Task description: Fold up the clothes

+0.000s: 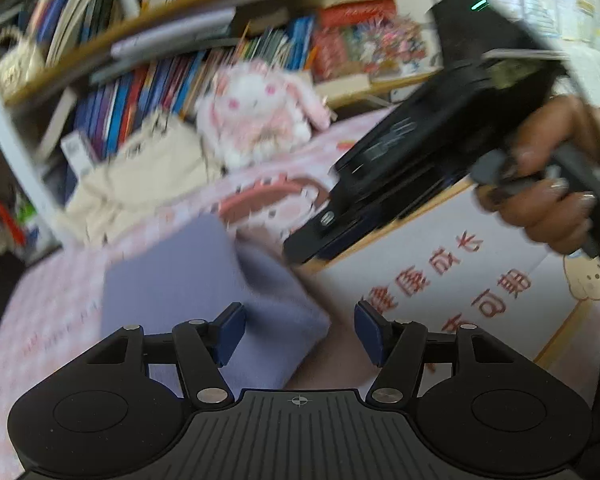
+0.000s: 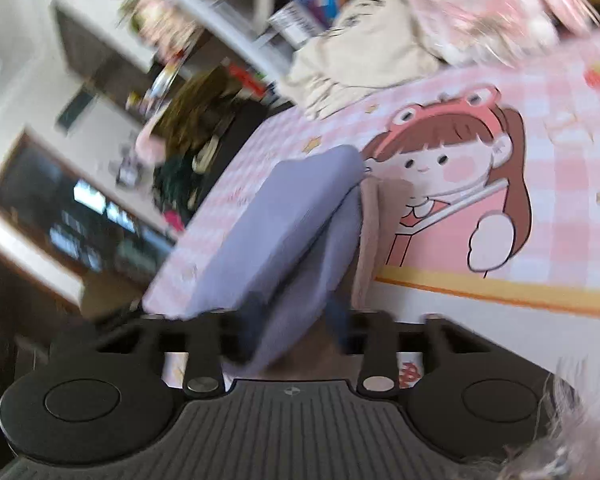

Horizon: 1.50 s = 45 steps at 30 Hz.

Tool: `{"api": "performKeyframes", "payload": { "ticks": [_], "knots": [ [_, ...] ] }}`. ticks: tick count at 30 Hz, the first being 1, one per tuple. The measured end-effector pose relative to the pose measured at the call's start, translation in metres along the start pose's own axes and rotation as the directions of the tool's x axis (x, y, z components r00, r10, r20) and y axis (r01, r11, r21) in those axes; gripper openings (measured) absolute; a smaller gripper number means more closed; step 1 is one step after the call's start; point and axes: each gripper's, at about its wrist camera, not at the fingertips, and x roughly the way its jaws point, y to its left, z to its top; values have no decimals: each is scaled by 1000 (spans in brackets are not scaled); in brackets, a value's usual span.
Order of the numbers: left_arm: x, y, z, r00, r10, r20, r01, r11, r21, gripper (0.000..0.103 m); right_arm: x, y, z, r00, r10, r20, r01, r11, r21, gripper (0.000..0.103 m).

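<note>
We see a lavender folded garment (image 1: 204, 292) lying on a pink checked bedsheet (image 1: 40, 320) printed with a cartoon girl (image 2: 452, 184) in a frog hat. The cloth is plain, soft-looking and thick at its folded edges; blur hides any finer weave. In the left wrist view it sits just ahead of our left gripper (image 1: 300, 332), toward 11 o'clock, its near corner passing between the blue fingertips (image 1: 232, 330). The left jaws stand wide apart with nothing pinched.

In the right wrist view the garment (image 2: 284, 224) shows as two stacked layers, the upper flap lifted off the lower. Its near end runs into the right gripper (image 2: 288, 340), whose jaws look closed on the fabric, though heavy motion blur smears the fingers.

From the left camera, the right gripper's black body (image 1: 420, 152) slants in from 2 o'clock, tip down toward the cloth, held by a hand (image 1: 552, 184) wrapped around the grey handle with a finger on the trigger.

The garment's long axis runs from the right gripper away toward 12 o'clock in the right view, leaning slightly to 1 o'clock.

At 12 o'clock in the left view a plush rabbit (image 1: 256, 112) sits beside a cream cloth bag (image 1: 148, 176), under a bookshelf (image 1: 160, 60).
</note>
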Motion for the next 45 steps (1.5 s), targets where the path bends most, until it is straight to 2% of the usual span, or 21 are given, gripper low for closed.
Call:
{"api": "performKeyframes", "payload": {
  "ticks": [3,9,18,24,26,28,31,34,36,38,42,45],
  "knots": [
    [0,2,1,999,-40,1,40,999,-23,61,7,-5,1,1000,-10,-21,12,998,68,14],
    [6,11,-2,991,-129,-26,126,988,-93,60,15,-13,-1,998,-30,-48,36,991,128,16],
    [12,26,-5,964,-261,-46,247,947,-203,61,11,-11,-3,999,-31,-33,35,990,140,20],
    [-27,59,25,944,-297,144,327,896,-299,66,10,-15,-4,999,-38,-14,40,983,180,24],
    [-35,72,28,953,-246,178,292,902,-317,66,10,-14,-4,999,-38,-6,39,982,186,26],
    [-37,87,26,967,-187,175,236,914,-331,66,10,-11,-4,999,-44,6,42,982,185,27],
    [-21,99,12,988,-134,82,153,942,-300,65,8,-5,-4,998,-55,24,49,982,180,28],
    [-2,107,-4,994,-111,4,108,958,-265,64,6,1,-5,997,-68,37,60,981,184,30],
    [9,107,-14,992,-122,-24,113,963,-245,65,6,5,-6,996,-77,38,69,979,191,30],
    [19,103,-24,989,-140,-56,125,969,-212,65,8,11,-9,995,-91,34,83,979,185,36],
    [26,76,-39,987,-143,-75,139,989,-55,69,19,22,-18,991,-135,-7,135,980,146,40],
    [26,75,-42,985,-156,-68,155,988,-21,70,30,26,-27,985,-170,-41,174,975,134,41]
  ]
}}
